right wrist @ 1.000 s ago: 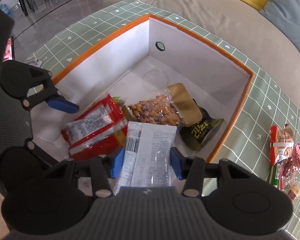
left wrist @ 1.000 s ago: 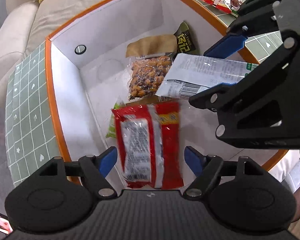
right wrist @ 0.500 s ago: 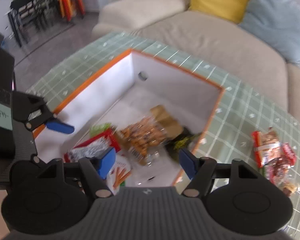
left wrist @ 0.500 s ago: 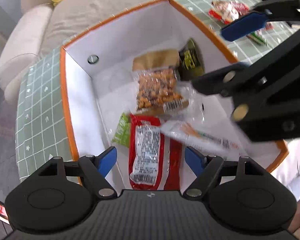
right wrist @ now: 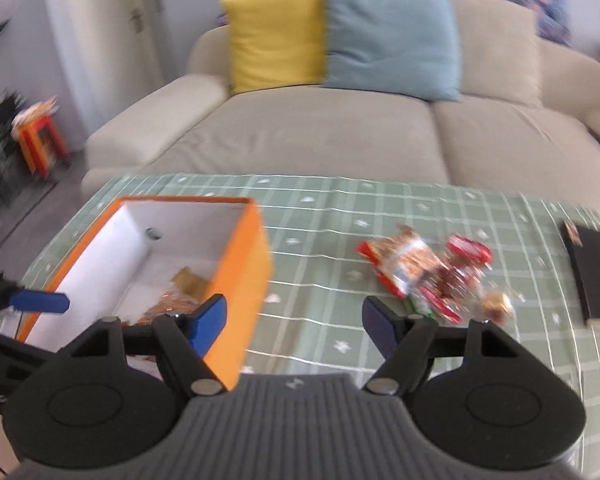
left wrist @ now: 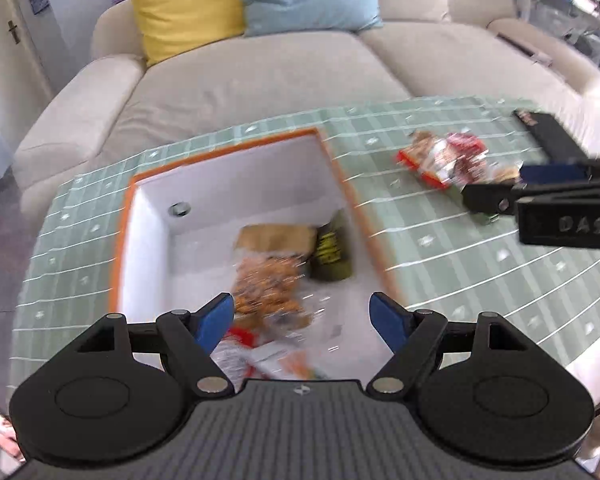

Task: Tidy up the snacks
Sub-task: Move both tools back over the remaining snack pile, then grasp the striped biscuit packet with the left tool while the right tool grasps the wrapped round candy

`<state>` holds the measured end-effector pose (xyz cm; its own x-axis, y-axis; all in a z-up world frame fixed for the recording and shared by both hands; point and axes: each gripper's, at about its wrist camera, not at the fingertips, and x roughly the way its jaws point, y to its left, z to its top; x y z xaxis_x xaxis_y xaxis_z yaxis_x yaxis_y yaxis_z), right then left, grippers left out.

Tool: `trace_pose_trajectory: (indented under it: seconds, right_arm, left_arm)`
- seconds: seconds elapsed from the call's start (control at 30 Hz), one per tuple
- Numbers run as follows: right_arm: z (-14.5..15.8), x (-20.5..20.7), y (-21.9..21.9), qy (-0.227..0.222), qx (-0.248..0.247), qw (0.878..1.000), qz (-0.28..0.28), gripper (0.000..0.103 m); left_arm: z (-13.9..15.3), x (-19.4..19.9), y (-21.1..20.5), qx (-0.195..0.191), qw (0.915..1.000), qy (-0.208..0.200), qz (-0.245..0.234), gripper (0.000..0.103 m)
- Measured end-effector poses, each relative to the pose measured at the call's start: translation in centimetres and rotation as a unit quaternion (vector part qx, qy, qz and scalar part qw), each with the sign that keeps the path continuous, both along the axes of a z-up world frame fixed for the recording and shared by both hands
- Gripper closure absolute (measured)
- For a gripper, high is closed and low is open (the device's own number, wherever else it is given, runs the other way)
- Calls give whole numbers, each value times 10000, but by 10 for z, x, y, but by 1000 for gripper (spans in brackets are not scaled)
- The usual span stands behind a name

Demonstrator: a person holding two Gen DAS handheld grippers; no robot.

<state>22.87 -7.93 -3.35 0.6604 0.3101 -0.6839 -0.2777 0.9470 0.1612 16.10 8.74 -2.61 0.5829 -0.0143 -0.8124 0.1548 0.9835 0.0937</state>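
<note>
Your left hand-held gripper [left wrist: 302, 316] hung above the orange box [left wrist: 342, 172], fingers spread wide, nothing between them. Your right hand-held gripper [right wrist: 294, 318] was likewise spread and empty, just beside the box's outer wall and pointed toward the loose snack packets [right wrist: 428, 276].

Inside the box: a clear bag of nuts [left wrist: 266, 284], a tan pouch [left wrist: 276, 238] and a dark packet [left wrist: 332, 252] toward the far side from you; a red-and-white packet [left wrist: 236, 350] at the near side, partly hidden by the gripper body. Motion blur prevented reading any labels.

The remaining packets lay in a small heap on the green checked surface [right wrist: 332, 208], well apart from the box, on its side away from the left gripper. A black flat object [right wrist: 592, 268] sat further out from the box, beyond the heap.

Judgement: the packets looked light, soft and crinkly, with slick film that could slide out of a shallow pinch. Contents likely brittle, so squeeze gently. Best hold: a flat sealed edge of the top packet, not the filled middle. Because the packets overlapped, you risked dragging a neighbour along.
</note>
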Motion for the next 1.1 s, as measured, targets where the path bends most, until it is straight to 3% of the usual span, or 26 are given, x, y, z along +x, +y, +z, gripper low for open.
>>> trace_pose_trajectory:
  seconds: [0.17,0.33,0.6,0.8,1.1]
  right_arm:
    - [-9,-10,-38,-172,109,9985,-515,30]
    - [-26,-21,-70,-427,-155,9953,-851,28]
    - [-62,-21,-109,-188,-380,9915,-1229,23]
    - [-76,-16,-122,-195,-405,9898,-1355,23]
    - [-89,12,-126,-373,-604,9907,-1158,24]
  left_arm:
    - [-2,5,-32,-186,9996,-139,-154,13]
    - [-10,11,-59,-659,9974,-175,-253,13]
    - [-34,24,-97,-811,9959,-71,-398,13]
    - [-48,34,-104,-879,9950,-27,-482,23]
    - [-55,66,-105,-1130,9926,-31,-447,24]
